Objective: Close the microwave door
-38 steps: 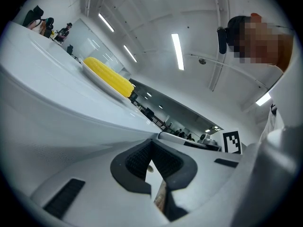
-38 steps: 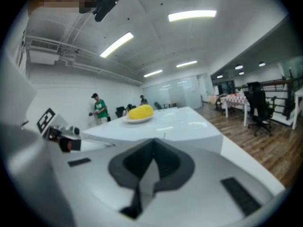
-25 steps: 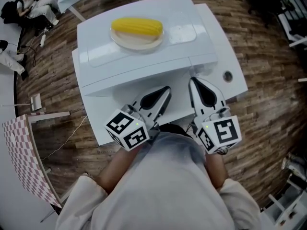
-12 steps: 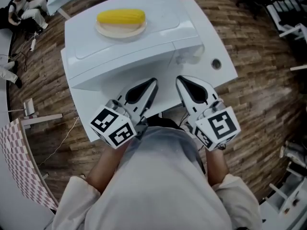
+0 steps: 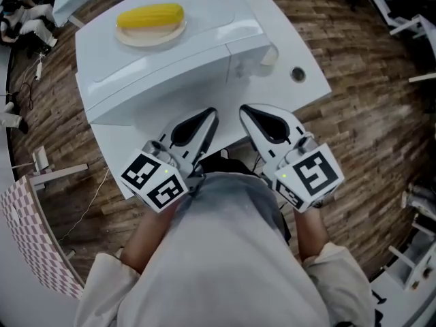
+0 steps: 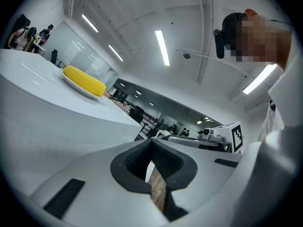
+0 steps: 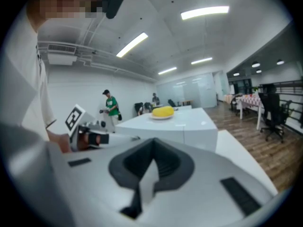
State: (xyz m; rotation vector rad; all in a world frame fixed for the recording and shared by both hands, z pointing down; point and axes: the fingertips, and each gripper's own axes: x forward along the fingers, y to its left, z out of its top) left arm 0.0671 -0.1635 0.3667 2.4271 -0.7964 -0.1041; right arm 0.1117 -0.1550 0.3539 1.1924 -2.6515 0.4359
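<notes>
A white microwave point(image 5: 157, 53) stands on a white table point(image 5: 310, 67) and shows from above; from here I cannot tell how its door stands. On its top lies a yellow corn cob point(image 5: 150, 14) on a plate point(image 5: 146, 34), also seen as the cob point(image 7: 163, 111) in the right gripper view. My left gripper point(image 5: 208, 114) and right gripper point(image 5: 244, 110) hover side by side near the table's front edge, close to my body, clear of the microwave. Both are shut with nothing between the jaws; the left gripper point(image 6: 151, 143) and right gripper point(image 7: 152, 143) show their tips meeting.
A round cable hole point(image 5: 298, 74) is in the table to the right of the microwave. Wooden floor point(image 5: 354, 114) surrounds the table. A checkered panel point(image 5: 27, 237) stands at the lower left, chairs point(image 5: 402, 19) at the upper right, and people point(image 5: 20, 16) sit far upper left.
The microwave and table have drifted up and to the left in the head view. Both grippers stay shut and close to my body, side by side.
</notes>
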